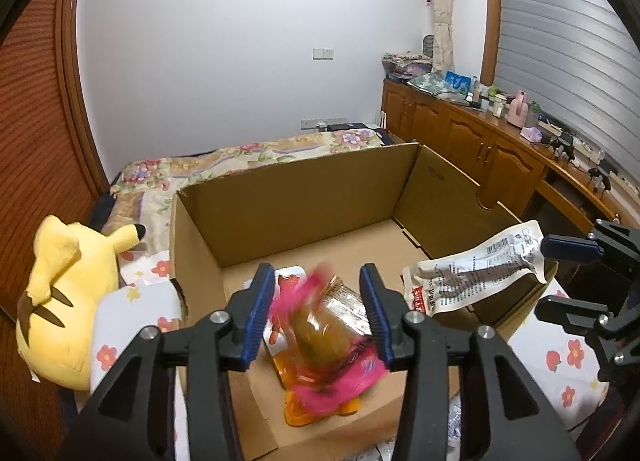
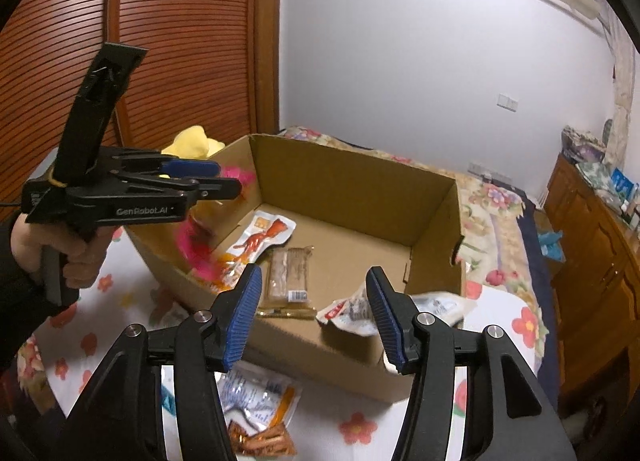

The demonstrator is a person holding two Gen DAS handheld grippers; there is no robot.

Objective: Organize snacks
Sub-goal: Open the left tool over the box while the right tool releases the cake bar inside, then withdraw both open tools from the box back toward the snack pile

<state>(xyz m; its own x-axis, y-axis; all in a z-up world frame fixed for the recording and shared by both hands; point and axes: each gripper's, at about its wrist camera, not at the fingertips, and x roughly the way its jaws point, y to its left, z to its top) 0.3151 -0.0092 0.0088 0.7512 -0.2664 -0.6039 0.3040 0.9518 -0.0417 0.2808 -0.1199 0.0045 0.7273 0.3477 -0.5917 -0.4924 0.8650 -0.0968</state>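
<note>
An open cardboard box (image 1: pixel 300 205) stands on a flowered bed sheet. My left gripper (image 1: pixel 318 301) hovers over its near left part, jaws open. A pink snack packet (image 1: pixel 328 325) with brown contents shows blurred between and below the fingers, and no pad presses it. In the right wrist view the pink packet (image 2: pixel 196 249) hangs below the left gripper (image 2: pixel 228 179). My right gripper (image 2: pixel 314 301) is open over the box's (image 2: pixel 352 189) near rim. A white printed packet (image 2: pixel 352 313) lies across that rim against the right finger, unpinched. Inside lie a chicken-foot packet (image 2: pixel 264 239) and a brown biscuit pack (image 2: pixel 290 277).
A yellow plush toy (image 1: pixel 68 301) sits left of the box. Loose snack packets (image 2: pixel 256 405) lie on the sheet in front of the box. A hand (image 2: pixel 76 257) holds the left gripper. Wooden cabinets (image 1: pixel 480 141) with clutter run along the right wall.
</note>
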